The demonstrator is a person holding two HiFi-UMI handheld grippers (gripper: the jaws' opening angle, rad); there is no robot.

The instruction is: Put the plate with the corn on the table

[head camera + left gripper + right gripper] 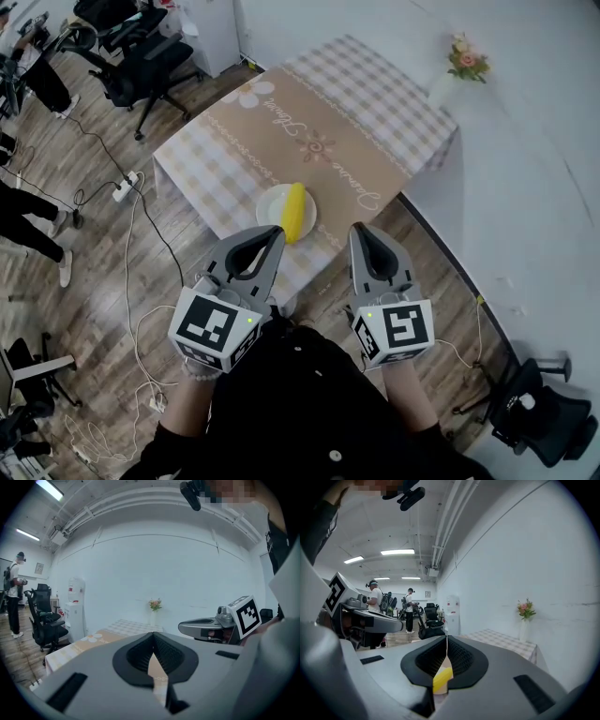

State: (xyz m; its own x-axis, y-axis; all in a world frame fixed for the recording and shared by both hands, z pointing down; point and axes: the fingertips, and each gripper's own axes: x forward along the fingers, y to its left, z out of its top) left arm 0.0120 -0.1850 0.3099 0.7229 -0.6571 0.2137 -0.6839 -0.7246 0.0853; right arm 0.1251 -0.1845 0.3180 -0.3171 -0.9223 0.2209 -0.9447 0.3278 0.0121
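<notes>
While the plate (270, 204) sits on the table (375, 103), near the edge closest to the person, the corn (295, 212) lies on it, over to its right side. The left gripper (277, 231) is held up on the near side of the plate. Its jaws are pressed together with nothing in them. The right gripper (359, 228) is beside it, a little apart, and its jaws are together too, holding nothing. Both point toward the table. A vase (442, 89) with flowers stands at the far corner. Chairs (141, 52) and cables (131, 244) are on the wood floor (94, 281) to the left.
</notes>
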